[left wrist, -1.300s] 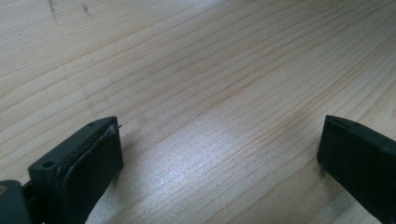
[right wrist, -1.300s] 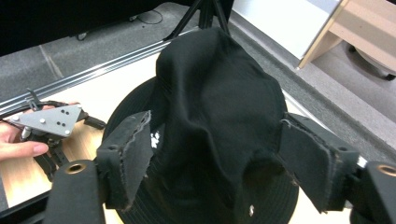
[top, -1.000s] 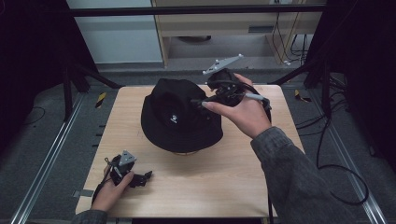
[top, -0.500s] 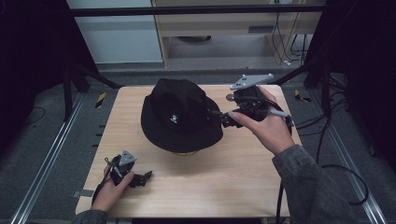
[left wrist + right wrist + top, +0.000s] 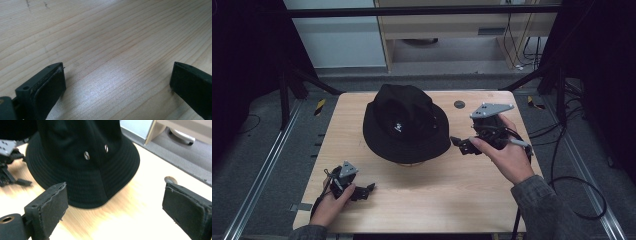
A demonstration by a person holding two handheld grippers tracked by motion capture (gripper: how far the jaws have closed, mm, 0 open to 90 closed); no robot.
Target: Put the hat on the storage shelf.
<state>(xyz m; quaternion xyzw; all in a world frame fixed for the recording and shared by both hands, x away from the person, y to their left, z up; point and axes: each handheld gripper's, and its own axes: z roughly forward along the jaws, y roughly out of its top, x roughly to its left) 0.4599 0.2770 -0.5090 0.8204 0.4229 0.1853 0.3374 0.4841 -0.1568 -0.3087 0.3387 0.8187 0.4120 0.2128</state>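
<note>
1. High view: the right gripper [image 5: 460, 145] has drawn back from the black fabric bucket hat [image 5: 404, 124] on the light wooden tabletop [image 5: 452, 200], suggesting release.
2. Left gripper view: the left gripper [image 5: 117, 82] rests low with jaws wide and empty.
3. Right gripper view: jaws wide, hat just ahead.

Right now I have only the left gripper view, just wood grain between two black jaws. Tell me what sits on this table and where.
Observer: A black bucket hat sits at the middle of the wooden table, crown up, ahead of your left hand-held gripper.
Operator: Report the other gripper.
Observer: The right hand-held gripper is beside the hat's right brim, pointing at it, jaws wide apart with nothing between them.
Operator: Give me any detail on that side of the hat.
Observer: Two small metal eyelets show on the crown in the right gripper view.
</note>
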